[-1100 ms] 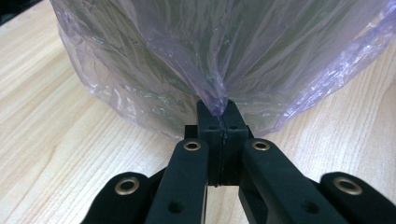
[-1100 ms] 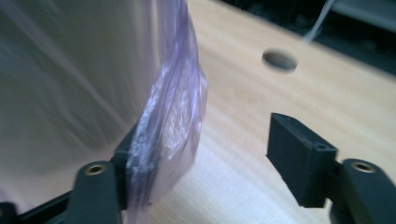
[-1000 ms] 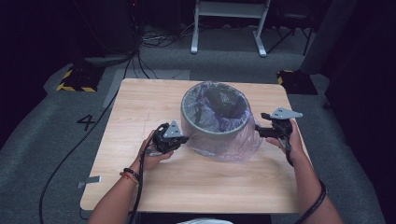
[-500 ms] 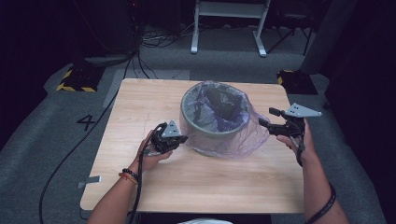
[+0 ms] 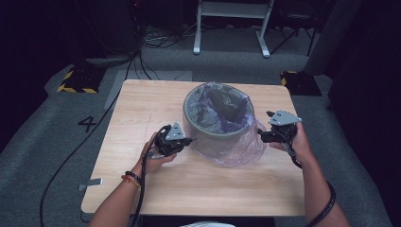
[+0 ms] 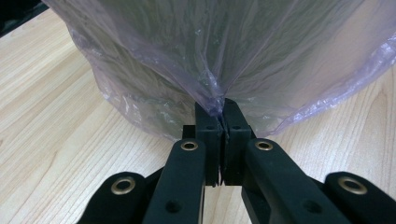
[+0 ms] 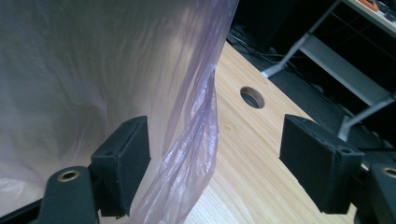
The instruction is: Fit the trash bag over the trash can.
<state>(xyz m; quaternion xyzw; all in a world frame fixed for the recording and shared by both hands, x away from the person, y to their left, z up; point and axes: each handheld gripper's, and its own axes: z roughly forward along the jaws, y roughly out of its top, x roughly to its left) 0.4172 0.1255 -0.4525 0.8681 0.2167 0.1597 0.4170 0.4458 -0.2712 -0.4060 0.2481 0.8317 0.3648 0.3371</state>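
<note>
So the left gripper [image 6: 219, 116] is clamping down tight on a pinch of the purple plastic bag [image 6: 224, 56]; the film is bunching into a little peak right between its closed jaws and fanning out above and ahead of them. In the high view that same left gripper [image 5: 185, 140] is sitting just beside the near-left wall of the grey bin [image 5: 198, 120], with the bag's loose skirt hanging down around the outside of the bin onto the wooden table [image 5: 142, 109].

The right gripper [image 7: 215, 158] is standing wide open, its jaws having just been spreading apart. A twisted fold of the bag [image 7: 196, 140] is dangling between them, closer to the jaw on the left of that view, and neither pad is pressing on it. Past its tips a round hole [image 7: 252, 97] is showing in the tabletop. From above, the right gripper [image 5: 263, 136] is hovering right at the bag's bulge on the bin's right side.
</note>
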